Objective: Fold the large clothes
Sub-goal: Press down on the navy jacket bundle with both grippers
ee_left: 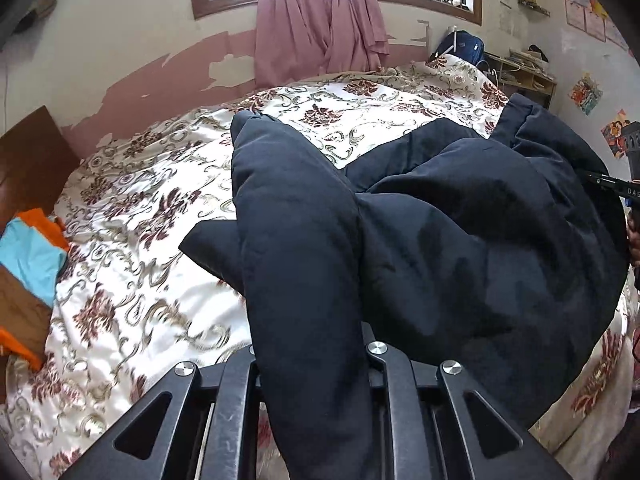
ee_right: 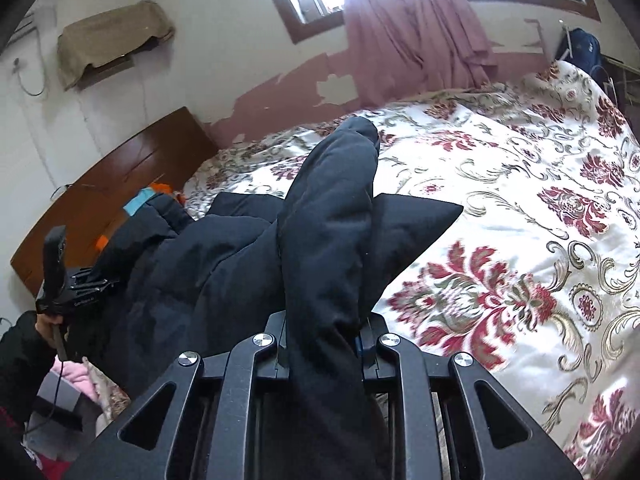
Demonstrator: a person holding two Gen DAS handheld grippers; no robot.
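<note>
Your dark jacket is padded cloth, matt and softly puffed. Under it the bedspread is glossy, satin-smooth floral cloth. Both grippers, left gripper and right gripper, look like matt black metal with shiny rivets. At ten o'clock the headboard is polished wood.

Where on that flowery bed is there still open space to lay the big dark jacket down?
The floral bedspread lies bare between the dark jacket and the pink curtain, out to the far corner. It is crowded by the wooden headboard, where orange and blue clothes sit.
</note>
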